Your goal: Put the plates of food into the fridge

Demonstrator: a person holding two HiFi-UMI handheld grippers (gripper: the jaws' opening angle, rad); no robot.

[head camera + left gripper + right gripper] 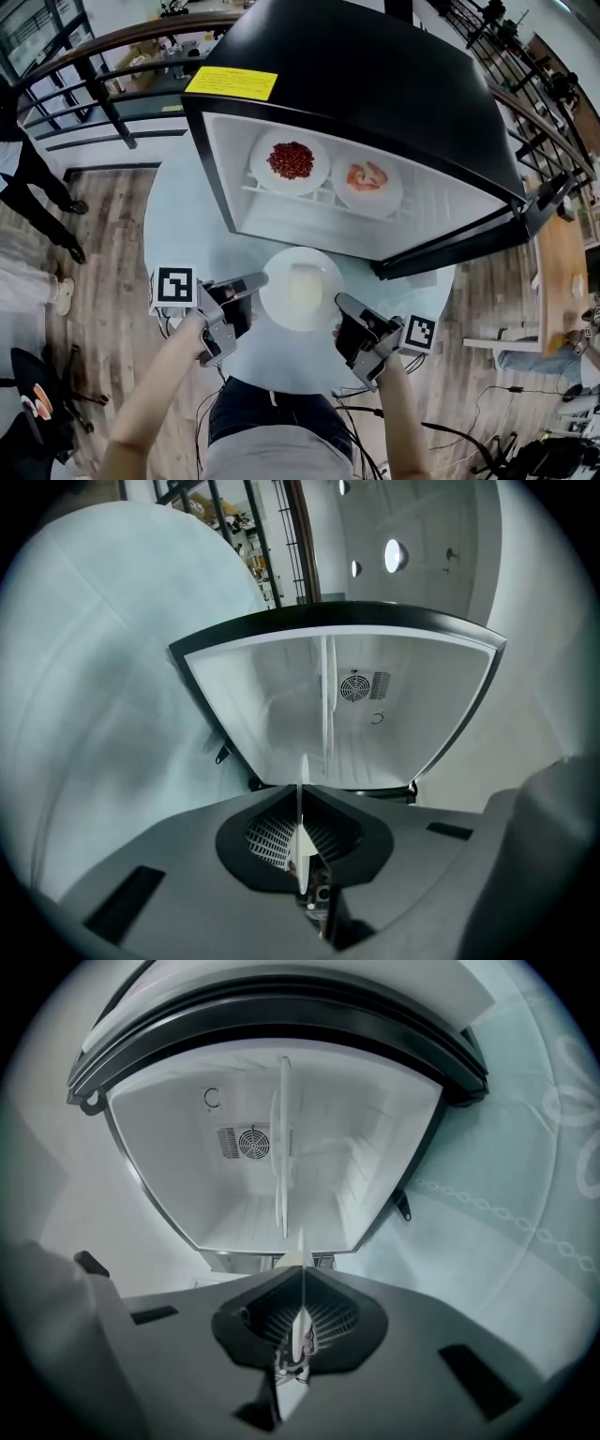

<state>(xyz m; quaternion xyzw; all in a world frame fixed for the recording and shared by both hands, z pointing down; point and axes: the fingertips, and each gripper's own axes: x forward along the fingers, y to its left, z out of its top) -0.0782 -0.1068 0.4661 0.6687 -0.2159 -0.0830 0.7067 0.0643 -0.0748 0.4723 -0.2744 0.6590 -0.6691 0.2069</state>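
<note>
Holding a white plate (302, 289) over the table's (178, 234) near edge before the open fridge (375, 84), head view: left gripper (255, 281) and right gripper (345, 302) at opposite rims. Left gripper view: jaws clamped on the plate rim. Right gripper view: likewise clamped.

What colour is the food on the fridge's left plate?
Dark red food on a white plate; the head view shows it best.

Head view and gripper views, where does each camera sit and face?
Head view: on the person's head, steeply down at open fridge, table, plate; forearms, left gripper, right gripper show.
Left gripper view: on that gripper, facing into the fridge; jaws shut on the plate's rim.
Right gripper view: likewise, from the plate's other side.
Shared: both gripper views show the fridge's fan.
</note>
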